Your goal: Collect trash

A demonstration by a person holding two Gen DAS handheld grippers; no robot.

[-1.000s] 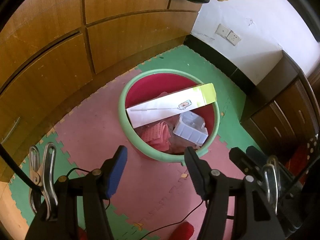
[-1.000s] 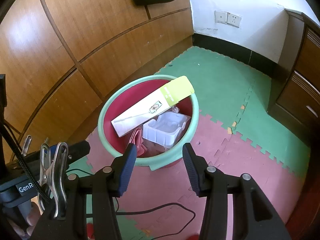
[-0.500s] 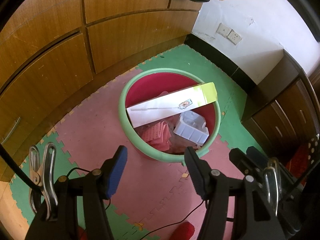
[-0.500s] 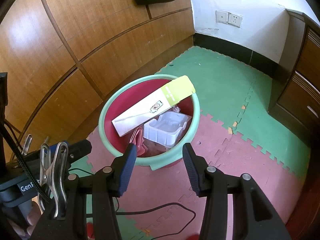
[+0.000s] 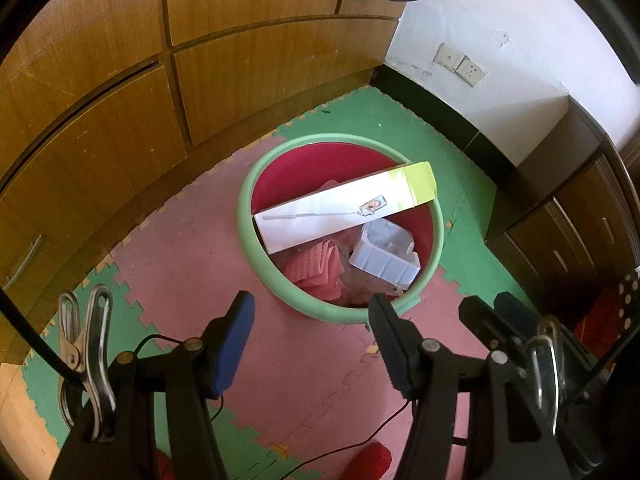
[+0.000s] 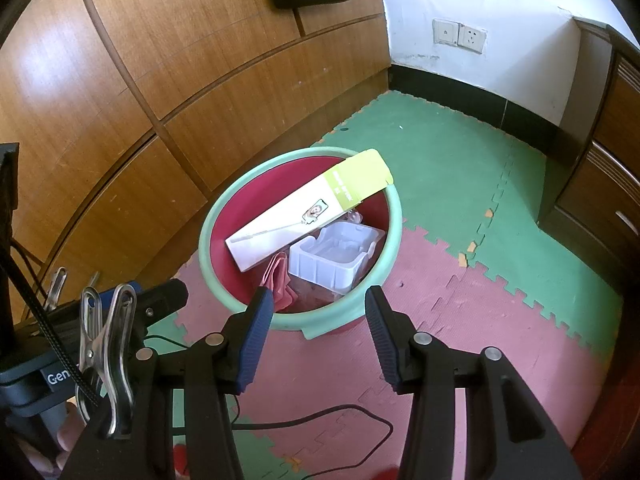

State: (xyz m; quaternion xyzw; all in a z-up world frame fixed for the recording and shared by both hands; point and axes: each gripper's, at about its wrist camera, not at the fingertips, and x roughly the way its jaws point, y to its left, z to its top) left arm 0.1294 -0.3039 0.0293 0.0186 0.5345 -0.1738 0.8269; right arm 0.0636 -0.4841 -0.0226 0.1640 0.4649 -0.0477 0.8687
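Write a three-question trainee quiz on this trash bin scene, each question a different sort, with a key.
1. True or false: the long white box lies flat on the bin's bottom.
2. Which item sits beside the pink cloth in the bin? A) white plastic tray B) glass bottle C) shoe
3. Fill in: both the left gripper and right gripper hold ____.

Key
1. False; it leans with its green end over the rim.
2. A
3. nothing; both are open, short of the bin.
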